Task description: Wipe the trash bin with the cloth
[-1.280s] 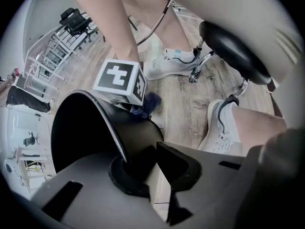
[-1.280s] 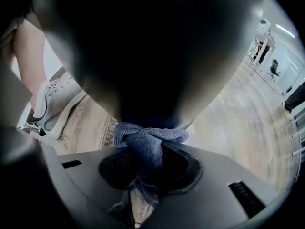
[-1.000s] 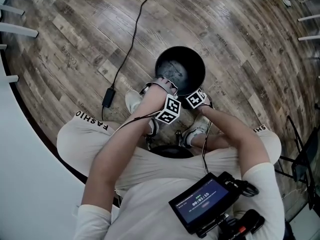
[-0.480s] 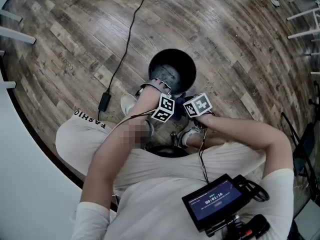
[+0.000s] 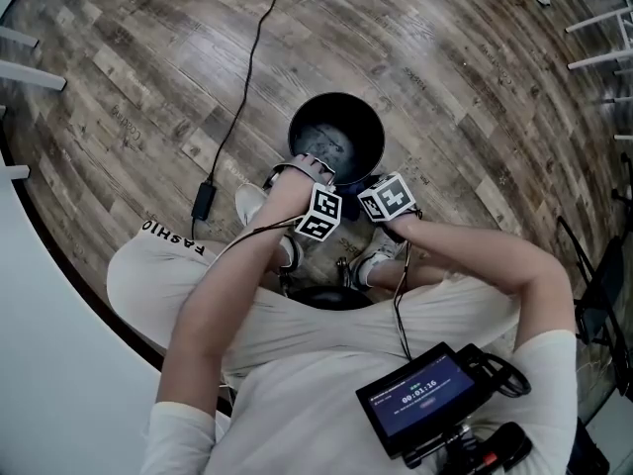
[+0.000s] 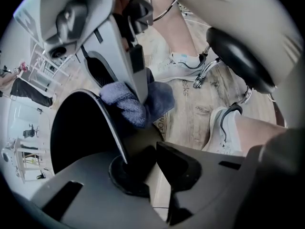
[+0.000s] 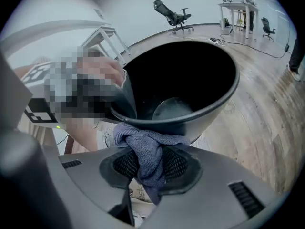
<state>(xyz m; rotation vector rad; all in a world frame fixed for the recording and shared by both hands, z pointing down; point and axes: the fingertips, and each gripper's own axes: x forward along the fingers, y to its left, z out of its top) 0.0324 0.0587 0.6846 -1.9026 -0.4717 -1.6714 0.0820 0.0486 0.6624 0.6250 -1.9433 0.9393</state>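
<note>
A round black trash bin (image 5: 336, 137) stands on the wooden floor between the person's feet. My left gripper (image 6: 140, 168) is shut on its near rim, and the rim's thin edge (image 6: 112, 128) runs between the jaws. My right gripper (image 7: 147, 163) is shut on a bunched blue-grey cloth (image 7: 145, 149). The cloth presses on the bin's outer wall (image 7: 205, 111) just below the rim. The left gripper view also has the cloth (image 6: 138, 104) against the bin's side, under the right gripper's fingers (image 6: 136, 75). The bin's inside (image 7: 171, 106) looks empty.
A black cable with a power adapter (image 5: 203, 201) lies on the floor left of the bin. White shoes (image 6: 178, 68) and a black stool (image 6: 238, 54) sit close behind the bin. Office chairs (image 7: 171, 13) and desks stand far off.
My right gripper has risen with the cloth along the bin's near outer wall, up to just under the rim. The left gripper has stayed on the rim.
</note>
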